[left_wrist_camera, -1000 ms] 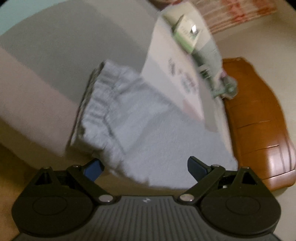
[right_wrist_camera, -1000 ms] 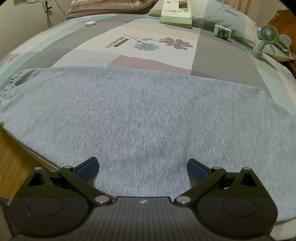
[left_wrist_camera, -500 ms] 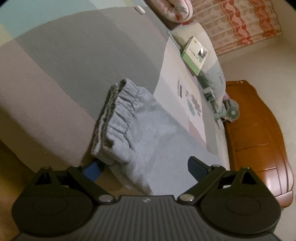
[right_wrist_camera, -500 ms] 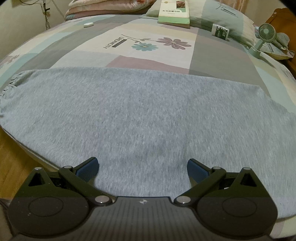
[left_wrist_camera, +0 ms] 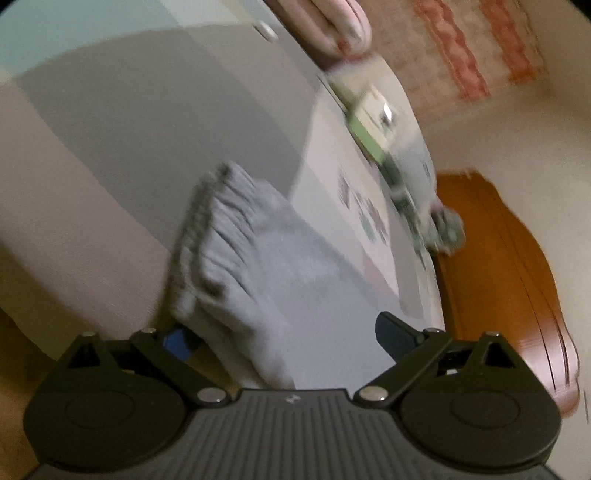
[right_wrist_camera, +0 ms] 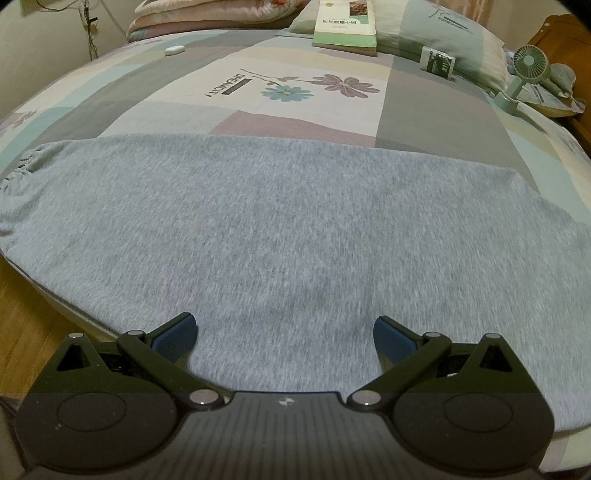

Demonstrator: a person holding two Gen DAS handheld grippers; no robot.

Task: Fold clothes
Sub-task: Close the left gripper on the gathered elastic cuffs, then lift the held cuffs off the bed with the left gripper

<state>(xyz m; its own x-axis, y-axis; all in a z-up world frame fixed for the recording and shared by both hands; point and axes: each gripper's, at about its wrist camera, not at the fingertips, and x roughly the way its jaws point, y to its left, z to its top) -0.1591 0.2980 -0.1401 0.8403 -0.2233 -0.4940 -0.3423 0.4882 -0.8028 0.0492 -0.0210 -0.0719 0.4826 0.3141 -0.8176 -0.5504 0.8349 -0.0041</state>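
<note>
A bed (right_wrist_camera: 424,118) with a patchwork flower sheet carries grey trousers (right_wrist_camera: 280,236) spread just ahead of the right tongs (right_wrist_camera: 284,336). Farther off lie a book (right_wrist_camera: 347,26), pillow (right_wrist_camera: 454,40), small fan (right_wrist_camera: 524,74) and white remote (right_wrist_camera: 174,49).

Garment (right_wrist_camera: 295,229) lies across bed (right_wrist_camera: 443,122) (book (right_wrist_camera: 345,24) behind).

A grey knitted garment (right_wrist_camera: 295,229) lies spread flat across the near edge of a bed covered by a patchwork sheet (right_wrist_camera: 424,122) printed with flowers. Its gathered elastic end (right_wrist_camera: 22,173) sits at the far left. The right gripper (right_wrist_camera: 284,334) hovers low over the cloth's near part, its blue-padded fingers (right_wrist_camera: 173,334) wide apart with nothing between them. Farther back rest a green-and-white book (right_wrist_camera: 345,24), a small white oblong object (right_wrist_camera: 174,50), a small dark green box (right_wrist_camera: 437,62) and a mint-green handheld fan (right_wrist_camera: 524,72).
</note>
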